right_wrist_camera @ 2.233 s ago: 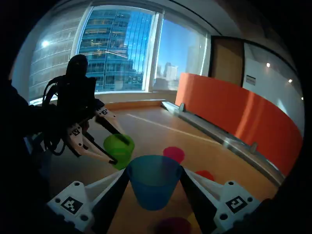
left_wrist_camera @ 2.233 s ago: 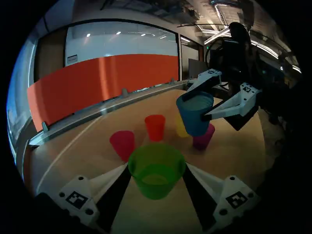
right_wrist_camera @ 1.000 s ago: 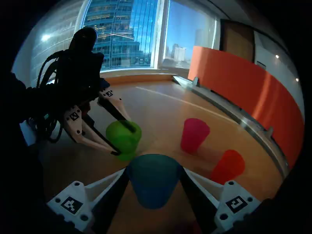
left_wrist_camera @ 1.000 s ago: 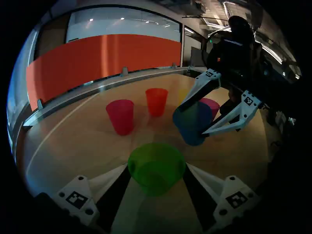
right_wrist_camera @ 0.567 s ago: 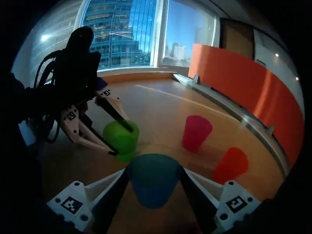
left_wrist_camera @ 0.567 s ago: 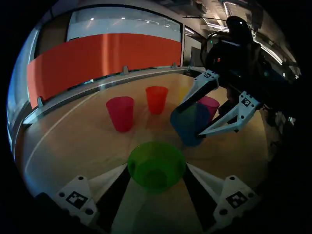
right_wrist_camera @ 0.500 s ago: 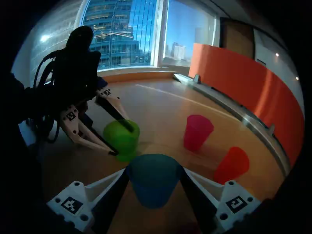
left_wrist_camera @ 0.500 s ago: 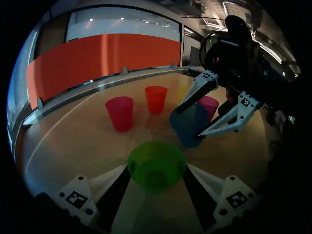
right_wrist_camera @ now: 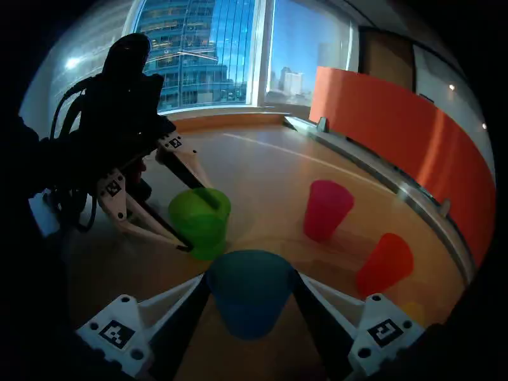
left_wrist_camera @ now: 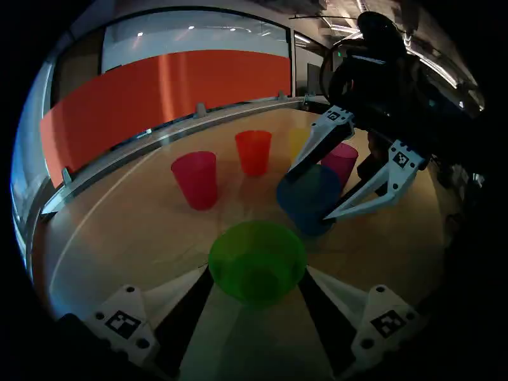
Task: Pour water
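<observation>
Translucent green plastic, round-rimmed and tapering toward its base: the green cup [left_wrist_camera: 257, 260] sits upright between the white fingers of the left gripper [left_wrist_camera: 257, 274], which is clenched on its sides. In the right gripper view the thin black finger pads press against its wall from both sides, low over the table [left_wrist_camera: 127, 235]; whether its base touches the wood cannot be told.

The blue cup [right_wrist_camera: 251, 292], the same tapered shape in darker, cloudier plastic, is clamped upright in the right gripper [right_wrist_camera: 251, 280], near the green one and slightly apart from it. Whether either cup holds water cannot be told.

The table is smooth, pale wood with a soft sheen. Beyond the two held cups stand four more: a pink cup [left_wrist_camera: 194, 180] and an orange cup [left_wrist_camera: 253, 152] side by side, then a yellow cup [left_wrist_camera: 297, 143] and a magenta cup [left_wrist_camera: 341, 162] partly hidden behind the blue one. All are upright.

A long, flat orange panel [left_wrist_camera: 159, 89] runs behind the table's far edge. Tall windows [right_wrist_camera: 203, 51] show glass towers. A person [left_wrist_camera: 381, 70] appears as a dark silhouette behind the right gripper.
</observation>
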